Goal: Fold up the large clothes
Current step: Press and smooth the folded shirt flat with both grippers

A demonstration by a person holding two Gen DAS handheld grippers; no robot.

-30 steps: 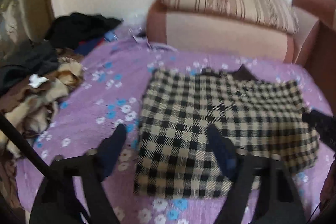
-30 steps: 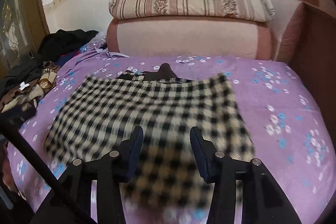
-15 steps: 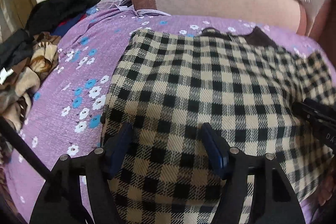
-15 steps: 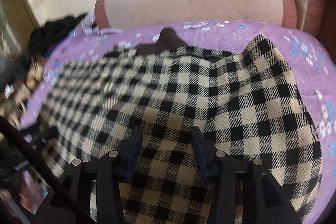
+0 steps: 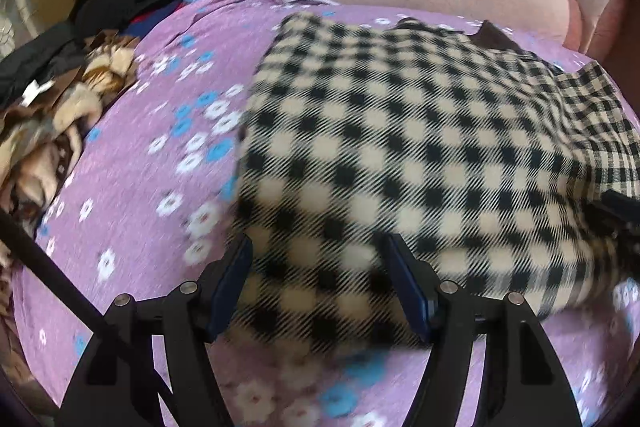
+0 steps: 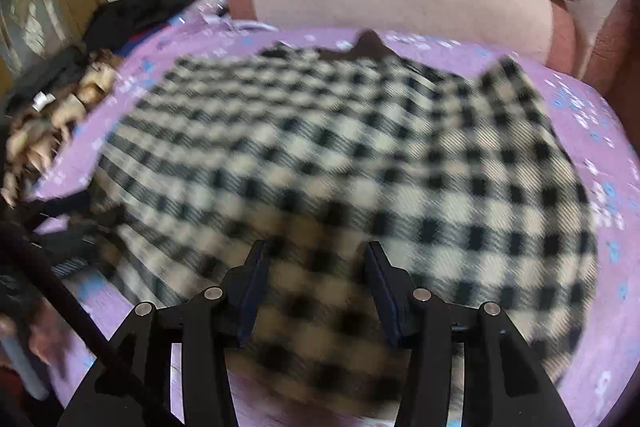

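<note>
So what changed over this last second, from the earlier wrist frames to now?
Both grippers came down from above the bed to the near edge of the folded black-and-cream checked garment. The left gripper and right gripper stayed open, each straddling the hem; nothing is gripped. The garment's right corner now stands slightly lifted. The purple floral bedsheet and heap of dark and brown clothes are unchanged.

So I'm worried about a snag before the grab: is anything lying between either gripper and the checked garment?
Nothing visible does. The left gripper and right gripper are both open, right over the near edge of the checked garment, with bare cloth between the fingers. The clothes pile lies off to the left, clear of both.
</note>
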